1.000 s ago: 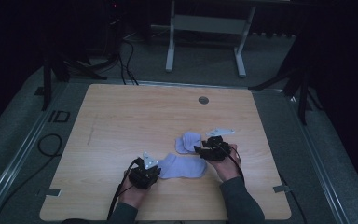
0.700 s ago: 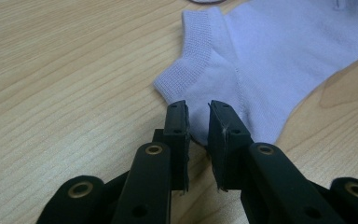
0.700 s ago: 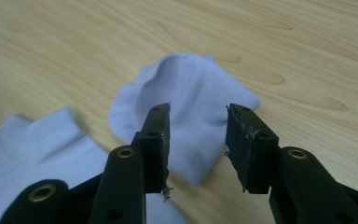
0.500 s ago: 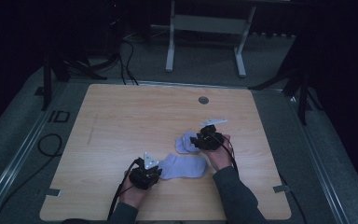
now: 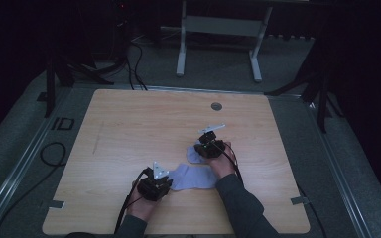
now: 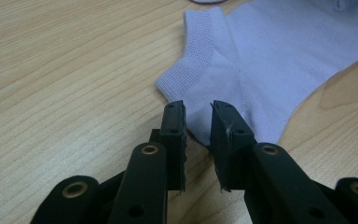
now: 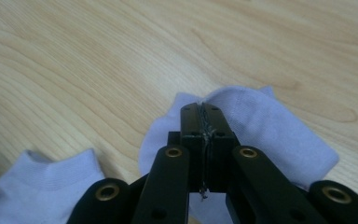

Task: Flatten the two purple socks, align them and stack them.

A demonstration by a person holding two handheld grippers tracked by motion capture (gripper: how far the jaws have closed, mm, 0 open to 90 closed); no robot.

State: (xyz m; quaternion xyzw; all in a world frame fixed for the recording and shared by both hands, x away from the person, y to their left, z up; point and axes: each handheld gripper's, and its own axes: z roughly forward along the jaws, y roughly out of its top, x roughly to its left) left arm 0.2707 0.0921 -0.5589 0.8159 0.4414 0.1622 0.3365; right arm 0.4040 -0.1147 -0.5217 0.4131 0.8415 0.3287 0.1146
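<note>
Right gripper [image 7: 204, 112] clamped on far lilac sock [image 7: 279, 135]; left gripper [image 6: 198, 109] apart at near sock [image 6: 270, 56]; pairing not done.

A light wooden table [image 5: 129, 129] is seen on a grey floor [image 5: 372, 178]. A small round metal cap [image 5: 216, 106] is set in the tabletop near its far edge. Behind the table, a grey metal stand [image 5: 218, 29] and black cables [image 5: 134, 54] are seen.

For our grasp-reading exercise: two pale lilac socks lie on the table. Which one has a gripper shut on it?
The farther sock, under the right gripper, whose jaws pinch its fabric. The nearer sock only lies before the left gripper's parted jaws.
</note>
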